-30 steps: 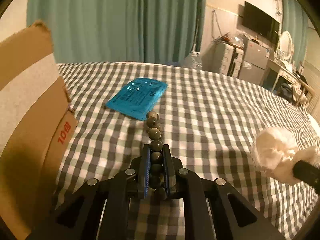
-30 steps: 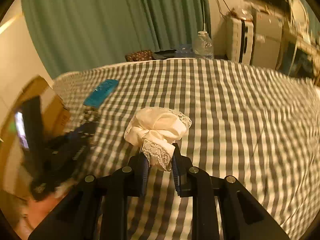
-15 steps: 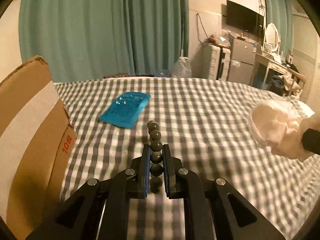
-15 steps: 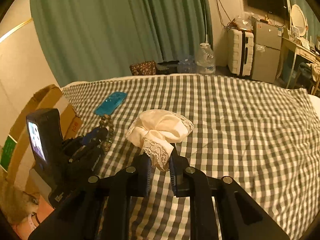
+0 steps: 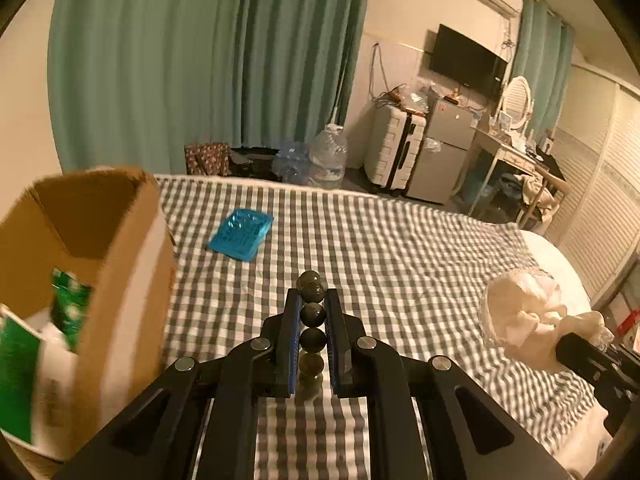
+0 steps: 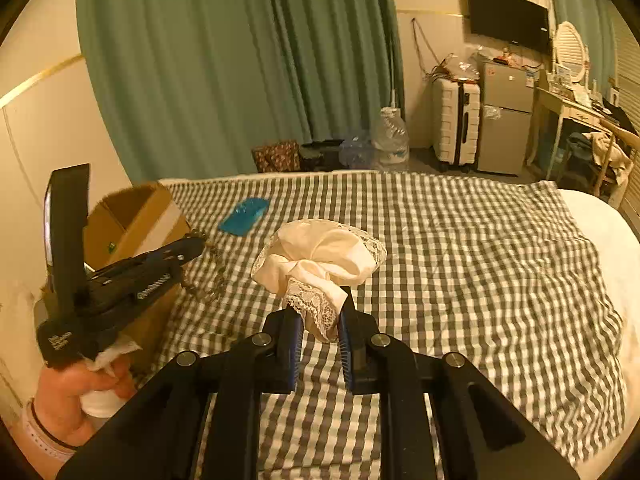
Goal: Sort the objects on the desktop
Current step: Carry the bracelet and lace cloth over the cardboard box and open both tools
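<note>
The left gripper (image 5: 312, 316) is clamped on a string of dark round beads (image 5: 311, 313); the beads run in a line between its blue-padded fingers (image 5: 291, 332), and the top ones poke out past the fingertips. It hangs above the checked bedspread (image 5: 400, 256), just beside the open cardboard box (image 5: 120, 280), which stands at the near left edge of the spread. Green-and-white packaging (image 5: 68, 308) shows inside the box. Beyond the box, farther up the spread, a blue plastic packet (image 5: 241, 234) lies flat, well apart from the beads.

The right gripper (image 6: 318, 322) is closed on the lace-trimmed edge of a cream cloth bundle (image 6: 320, 252), which bulges out ahead of its fingers above the bedspread (image 6: 460, 260). In this view the box (image 6: 132, 220) sits to the left, with the left gripper (image 6: 192, 246) in front of it and the person's left hand (image 6: 80, 392) on the handle below. The beads (image 6: 204, 276) dangle from the tips as a blurred strand. The blue packet (image 6: 244, 216) lies just past the box on the spread.

From the left wrist view, the cloth bundle (image 5: 524, 316) appears far right of the box, with the right gripper's (image 5: 560, 344) dark body behind it.
</note>
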### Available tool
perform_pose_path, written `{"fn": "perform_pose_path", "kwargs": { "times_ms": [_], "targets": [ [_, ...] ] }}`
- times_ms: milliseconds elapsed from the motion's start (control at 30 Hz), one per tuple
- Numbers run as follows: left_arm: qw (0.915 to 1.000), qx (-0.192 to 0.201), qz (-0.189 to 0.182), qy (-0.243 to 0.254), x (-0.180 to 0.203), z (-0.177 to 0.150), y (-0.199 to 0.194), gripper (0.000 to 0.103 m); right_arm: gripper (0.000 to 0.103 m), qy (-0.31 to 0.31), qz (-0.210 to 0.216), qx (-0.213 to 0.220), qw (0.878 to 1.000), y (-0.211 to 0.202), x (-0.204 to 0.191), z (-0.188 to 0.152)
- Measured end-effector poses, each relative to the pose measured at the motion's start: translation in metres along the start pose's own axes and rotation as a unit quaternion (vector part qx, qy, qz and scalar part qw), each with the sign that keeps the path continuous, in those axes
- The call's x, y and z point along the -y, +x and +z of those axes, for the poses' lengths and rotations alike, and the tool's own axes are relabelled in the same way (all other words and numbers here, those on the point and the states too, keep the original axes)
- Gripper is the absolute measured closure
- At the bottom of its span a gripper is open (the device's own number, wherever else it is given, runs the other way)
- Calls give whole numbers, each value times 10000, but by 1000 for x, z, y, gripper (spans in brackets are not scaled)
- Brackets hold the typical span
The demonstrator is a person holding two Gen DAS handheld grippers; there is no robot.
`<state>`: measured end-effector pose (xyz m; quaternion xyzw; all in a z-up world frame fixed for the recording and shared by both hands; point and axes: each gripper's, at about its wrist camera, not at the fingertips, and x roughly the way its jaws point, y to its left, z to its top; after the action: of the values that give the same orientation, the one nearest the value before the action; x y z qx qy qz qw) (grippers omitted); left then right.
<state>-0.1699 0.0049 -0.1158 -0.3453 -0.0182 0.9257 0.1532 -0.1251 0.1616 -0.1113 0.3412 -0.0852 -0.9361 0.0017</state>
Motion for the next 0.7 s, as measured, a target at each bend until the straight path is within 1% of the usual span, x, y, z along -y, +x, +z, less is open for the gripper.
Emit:
{"fn": "perform_pose_path", "kwargs": {
  "times_ms": [133, 233, 367, 467, 567, 633, 700],
  "targets": [
    [9998, 43, -136, 172, 2, 12, -33, 92, 88, 10, -68, 173, 9998, -30, -9, 5],
    [9980, 33, -170, 616, 10, 19, -51, 92, 88, 32, -73, 287, 9996, -50, -18, 9],
    [9955, -59, -257, 911, 10, 26, -73, 92, 88, -73, -73, 396, 9992, -67, -34, 17],
    [9948, -184, -364, 938, 5, 39, -88, 92, 88, -144, -6, 498, 9987, -79, -50, 24],
    [9950, -211, -512, 826, -4, 59, -107, 92, 88, -458, -151, 659, 9967, -92, -70, 32],
    [9946, -110, -497, 905, -9, 72, -121, 92, 88, -566, -119, 770, 9954, -98, -82, 39],
    [9937, 6, -383, 1054, -16, 83, -132, 92, 88, -589, -38, 833, 9948, -102, -92, 45]
  ]
}}
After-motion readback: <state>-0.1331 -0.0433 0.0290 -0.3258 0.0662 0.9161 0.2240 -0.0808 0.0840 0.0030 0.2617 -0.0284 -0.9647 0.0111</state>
